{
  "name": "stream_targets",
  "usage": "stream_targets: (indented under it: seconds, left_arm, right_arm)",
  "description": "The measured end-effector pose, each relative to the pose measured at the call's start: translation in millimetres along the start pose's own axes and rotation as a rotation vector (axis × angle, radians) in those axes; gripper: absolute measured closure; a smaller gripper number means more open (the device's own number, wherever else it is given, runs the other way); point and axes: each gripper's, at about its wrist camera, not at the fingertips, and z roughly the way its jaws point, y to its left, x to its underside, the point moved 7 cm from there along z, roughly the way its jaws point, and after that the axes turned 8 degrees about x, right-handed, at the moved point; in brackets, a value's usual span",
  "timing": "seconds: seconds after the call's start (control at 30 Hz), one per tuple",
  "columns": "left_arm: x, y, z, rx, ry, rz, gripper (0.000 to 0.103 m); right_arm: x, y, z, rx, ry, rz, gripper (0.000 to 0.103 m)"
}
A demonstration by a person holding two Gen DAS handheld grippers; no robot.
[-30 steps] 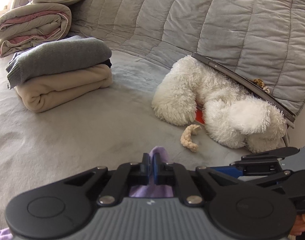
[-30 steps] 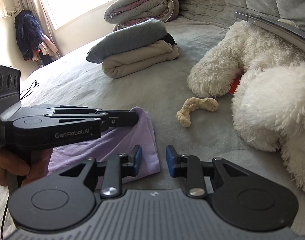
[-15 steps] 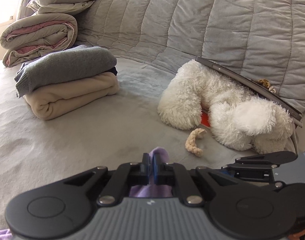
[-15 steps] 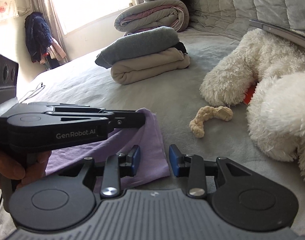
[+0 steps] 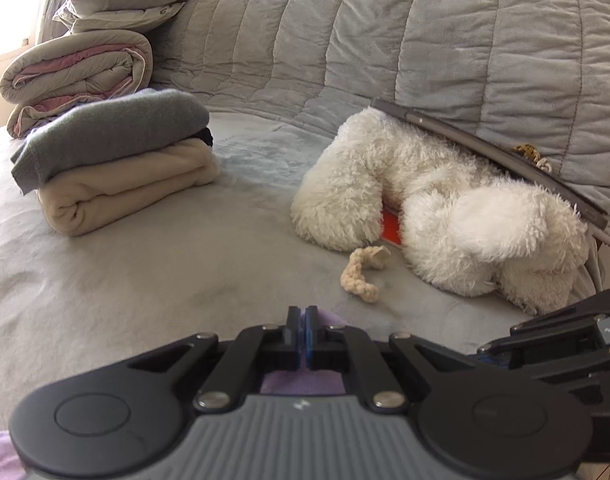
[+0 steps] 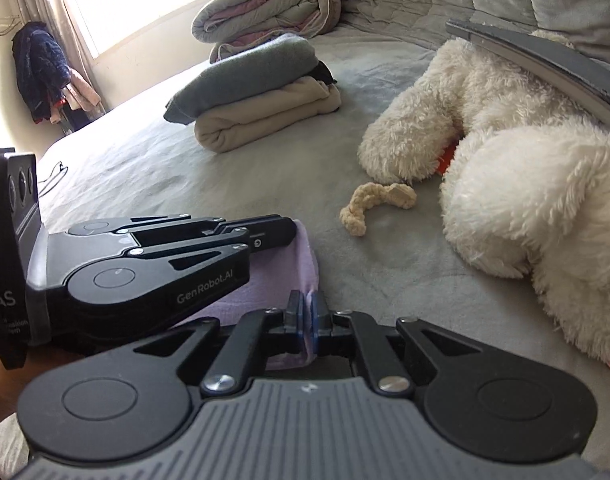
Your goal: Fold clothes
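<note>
The purple garment is laid on the grey bed, near its front edge, and is gripped at two points of its forward hem. In the right wrist view the right gripper is seen with its jaws pressed together on a corner of the purple cloth; a second ago the jaws stood apart with the cloth between them, and they have just been closing. The left gripper is clamped on the neighbouring part of the hem, as it was a second ago, with a tuft of purple showing above the blue pads. Both corners are thus secured, and the grasping step is judged complete. The next step is judged to be a lift and carry of the held edge across the garment to make a fold. A stack of folded clothes is set well apart toward the back, so several items are judged already done. A plush toy and a small rope piece lie near the fold path and should be avoided.
</note>
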Motion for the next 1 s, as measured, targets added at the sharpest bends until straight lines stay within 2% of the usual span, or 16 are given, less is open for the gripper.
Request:
stream_targets:
  seconds: [0.17,0.2,0.27,0.3,0.33,0.37,0.4,0.5,0.63,0.73,0.87,1.0]
  left_arm:
    - [-2,5,-17,-0.002,-0.014,-0.033,0.096]
    - [-3,7,-25,-0.010,-0.024,-0.030,0.093]
    - [-5,13,-44,-0.032,-0.049,-0.020,0.077]
    - [-5,19,-56,-0.050,-0.066,-0.020,0.064]
    - [-5,26,-67,-0.069,-0.077,-0.022,0.060]
    - [-3,32,-77,-0.088,-0.084,-0.022,0.060]
    - [-1,40,-88,-0.114,-0.086,-0.024,0.059]
    - [6,70,-122,-0.208,-0.096,-0.035,0.048]
    - [23,113,-170,-0.331,-0.121,-0.077,0.041]
    - [42,144,-204,-0.411,-0.122,-0.107,0.037]
    - [72,175,-244,-0.478,-0.100,-0.123,0.034]
    - [102,198,-273,-0.521,-0.073,-0.120,0.031]
  right_arm:
    - [-2,5,0,-0.003,-0.005,-0.027,0.090]
    - [-4,5,0,0.005,-0.013,-0.033,0.089]
    - [-6,7,-1,0.029,-0.027,-0.050,0.087]
    - [-7,8,-2,0.037,-0.034,-0.056,0.080]
    - [-10,9,-3,0.049,-0.047,-0.064,0.072]
    - [-12,10,-6,0.060,-0.066,-0.070,0.055]
    - [-14,12,-8,0.070,-0.086,-0.076,0.051]
    - [-21,18,-13,0.078,-0.119,-0.070,0.051]
    - [-25,30,-15,0.092,-0.147,-0.071,0.050]
    - [-23,41,-13,0.117,-0.144,-0.094,0.044]
    - [-17,50,-9,0.153,-0.129,-0.118,0.044]
    - [-11,51,-6,0.177,-0.110,-0.077,0.040]
